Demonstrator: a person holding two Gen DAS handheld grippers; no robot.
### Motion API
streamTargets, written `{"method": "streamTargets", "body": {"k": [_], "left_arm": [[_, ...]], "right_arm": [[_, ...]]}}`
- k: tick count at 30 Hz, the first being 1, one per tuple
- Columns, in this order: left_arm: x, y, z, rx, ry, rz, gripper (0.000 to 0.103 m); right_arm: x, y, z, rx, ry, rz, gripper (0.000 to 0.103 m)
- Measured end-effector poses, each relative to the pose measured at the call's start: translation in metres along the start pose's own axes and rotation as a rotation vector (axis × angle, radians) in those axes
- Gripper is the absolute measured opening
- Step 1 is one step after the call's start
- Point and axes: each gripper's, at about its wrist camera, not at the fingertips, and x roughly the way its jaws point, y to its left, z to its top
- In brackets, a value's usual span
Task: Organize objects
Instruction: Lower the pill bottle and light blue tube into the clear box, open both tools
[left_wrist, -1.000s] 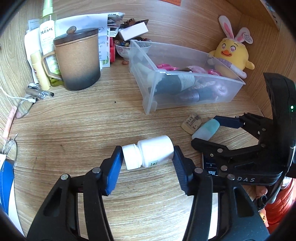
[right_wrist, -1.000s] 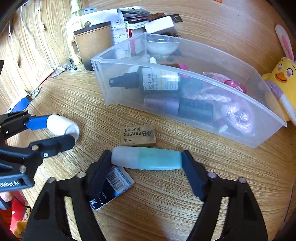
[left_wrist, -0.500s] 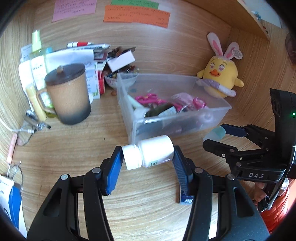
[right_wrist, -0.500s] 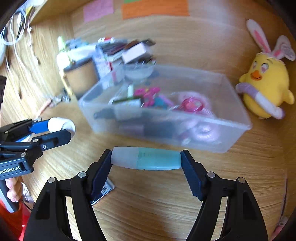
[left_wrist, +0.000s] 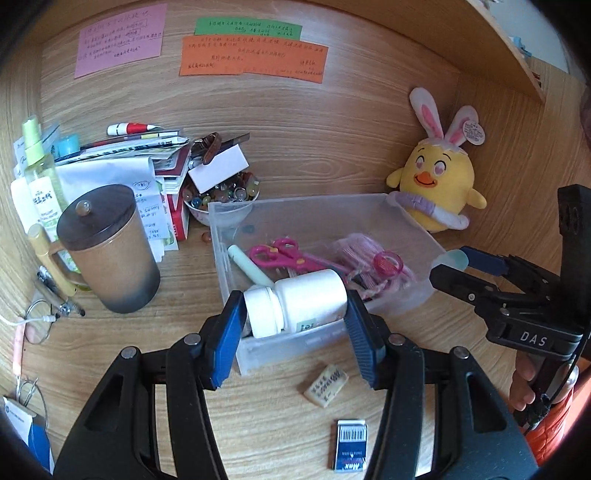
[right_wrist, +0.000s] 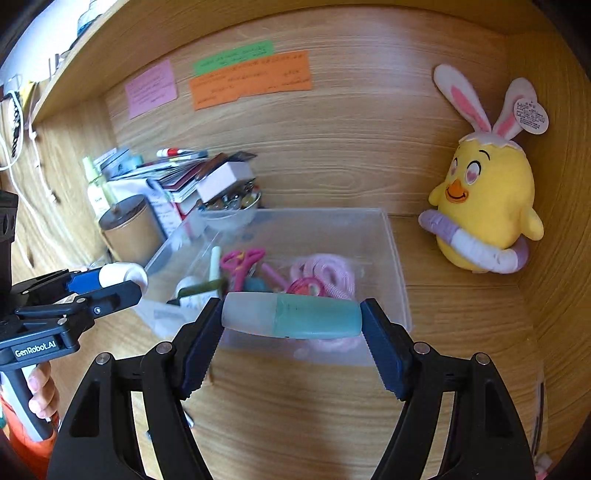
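Note:
My left gripper (left_wrist: 295, 314) is shut on a white pill bottle (left_wrist: 299, 301), held sideways above the near edge of the clear plastic bin (left_wrist: 295, 347). My right gripper (right_wrist: 291, 319) is shut end to end on a teal and frosted tube (right_wrist: 291, 317), lifted in front of the bin (right_wrist: 399, 266). The bin holds pink scissors (left_wrist: 280, 254), a pink cord (right_wrist: 325, 275), a pale stick and dark bottles. Each gripper shows in the other view: the right gripper (left_wrist: 458, 264) at the bin's right side, the left gripper (right_wrist: 110, 282) at its left.
A tan eraser (left_wrist: 327, 384) and a small blue barcode pack (left_wrist: 351, 448) lie on the desk in front of the bin. A brown lidded mug (left_wrist: 107, 251), a bowl of beads (left_wrist: 221, 195) and stacked papers stand at the back left. A yellow plush chick (right_wrist: 484, 206) sits in the right corner.
Both grippers have risen from the desk with their objects and tipped up, so the bin's inside and the back wall notes have come into view. The eraser and pack stayed on the desk.

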Motion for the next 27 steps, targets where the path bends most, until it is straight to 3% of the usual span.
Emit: {"method": "streamTargets", "body": {"k": [10, 20, 27], "left_arm": [[0.040, -0.005, 0.014, 0.046, 0.052, 0.021, 0.054], [0.058, -0.005, 0.015, 0.056, 0.083, 0.045, 0.054], [0.035, -0.005, 0.013, 0.067, 0.035, 0.042, 0.068]], "right_arm": [[0.042, -0.014, 0.005, 0.031, 0.084, 0.003, 0.071], [0.049, -0.011, 0.006, 0.013, 0.099, -0.025, 0.073], [0.037, -0.007, 0.004, -0.005, 0.094, -0.001, 0.080]]}}
